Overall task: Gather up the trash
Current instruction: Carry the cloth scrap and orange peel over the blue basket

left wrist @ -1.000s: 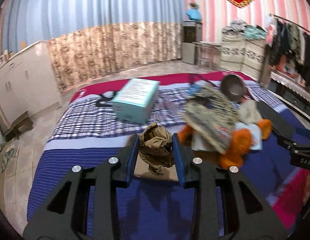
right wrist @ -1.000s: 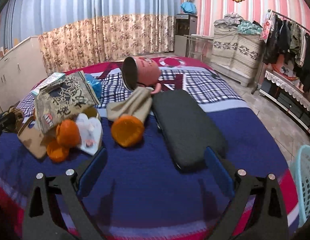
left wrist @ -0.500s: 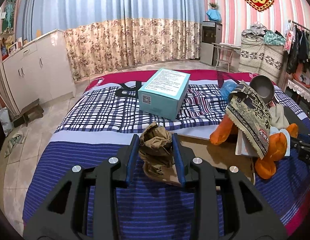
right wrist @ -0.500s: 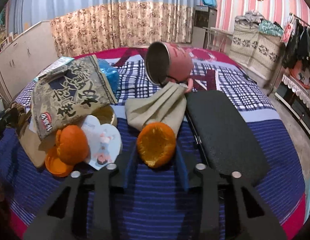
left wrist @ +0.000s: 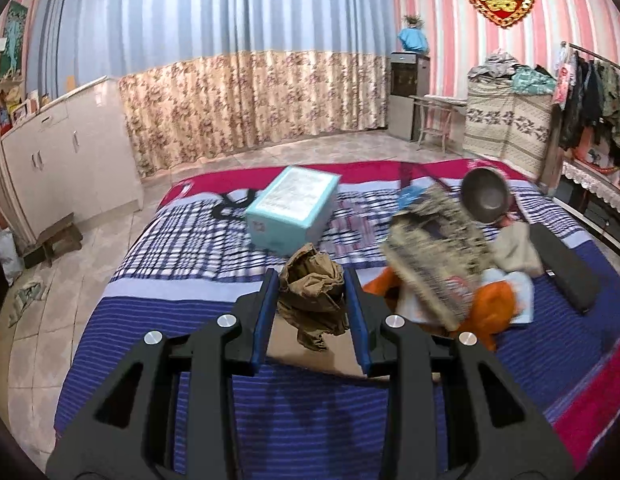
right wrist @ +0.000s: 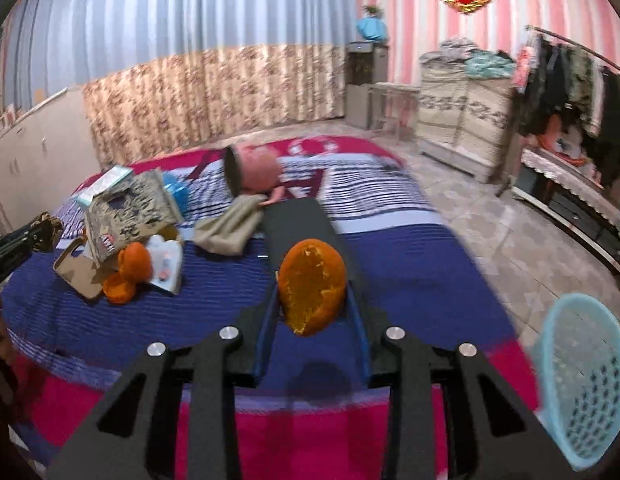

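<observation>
My left gripper [left wrist: 312, 284] is shut on a crumpled brown paper wad [left wrist: 312, 290], held above the bed over a flat cardboard piece [left wrist: 314, 350]. My right gripper [right wrist: 312, 292] is shut on an orange peel half [right wrist: 312, 286], lifted above the bed. More orange peel [right wrist: 127, 270] lies on the bed beside a patterned paper bag [right wrist: 129, 212] and a white card [right wrist: 165, 262]. A light blue plastic basket [right wrist: 582, 376] stands on the floor at the right edge of the right wrist view.
On the bed lie a teal box [left wrist: 291, 206], a black pad [right wrist: 305, 232], a beige cloth [right wrist: 229, 228] and a tipped pink cup [right wrist: 251, 174]. White cabinets [left wrist: 65, 164] stand left; a clothes rack [left wrist: 590, 100] stands right.
My right gripper closed on the orange peel, lifted it off the bed and swung right toward the blue basket. My left gripper keeps its hold on the paper wad and shifted slightly.
</observation>
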`<state>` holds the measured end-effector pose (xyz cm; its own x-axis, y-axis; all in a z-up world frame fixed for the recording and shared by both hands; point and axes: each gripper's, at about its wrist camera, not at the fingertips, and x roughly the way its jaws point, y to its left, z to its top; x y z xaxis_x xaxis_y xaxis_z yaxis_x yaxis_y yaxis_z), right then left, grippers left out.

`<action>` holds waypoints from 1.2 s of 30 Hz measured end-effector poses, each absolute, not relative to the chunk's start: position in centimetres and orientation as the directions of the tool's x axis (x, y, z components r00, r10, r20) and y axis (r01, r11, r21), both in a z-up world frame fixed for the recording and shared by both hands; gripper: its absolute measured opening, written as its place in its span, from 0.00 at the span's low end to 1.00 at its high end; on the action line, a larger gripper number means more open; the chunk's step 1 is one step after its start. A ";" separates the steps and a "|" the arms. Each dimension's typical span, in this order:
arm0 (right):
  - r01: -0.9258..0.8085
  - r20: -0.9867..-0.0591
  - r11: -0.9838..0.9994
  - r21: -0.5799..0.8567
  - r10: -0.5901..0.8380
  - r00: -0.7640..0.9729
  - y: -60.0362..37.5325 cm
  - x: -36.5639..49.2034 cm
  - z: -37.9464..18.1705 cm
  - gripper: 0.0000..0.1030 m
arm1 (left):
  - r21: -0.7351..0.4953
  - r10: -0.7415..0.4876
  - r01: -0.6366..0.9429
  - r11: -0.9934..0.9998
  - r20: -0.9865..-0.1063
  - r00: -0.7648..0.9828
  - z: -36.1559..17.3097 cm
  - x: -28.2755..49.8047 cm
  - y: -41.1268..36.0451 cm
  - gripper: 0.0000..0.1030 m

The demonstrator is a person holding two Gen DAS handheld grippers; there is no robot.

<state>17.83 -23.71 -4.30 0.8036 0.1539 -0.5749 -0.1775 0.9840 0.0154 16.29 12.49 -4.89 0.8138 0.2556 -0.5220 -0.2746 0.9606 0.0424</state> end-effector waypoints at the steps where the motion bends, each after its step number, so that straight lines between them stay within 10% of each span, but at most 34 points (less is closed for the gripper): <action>1: -0.160 -0.566 0.987 0.012 0.139 0.813 -24.8 17.2 -3.8 0.33 | 0.042 0.246 -0.262 0.964 -0.518 0.819 -4.7 16.2 11.7 0.31; 36: 0.430 -0.526 0.900 0.075 -0.330 0.784 -53.2 11.7 -6.7 0.33 | -0.016 -0.360 0.416 0.909 -0.530 0.768 -4.2 19.4 -27.3 0.32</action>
<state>11.67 -53.20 -6.68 0.7837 -0.3305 -0.5259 0.4299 0.8997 0.0753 19.41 -27.35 -4.20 0.7678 -0.3602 -0.5299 0.4156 0.9094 -0.0160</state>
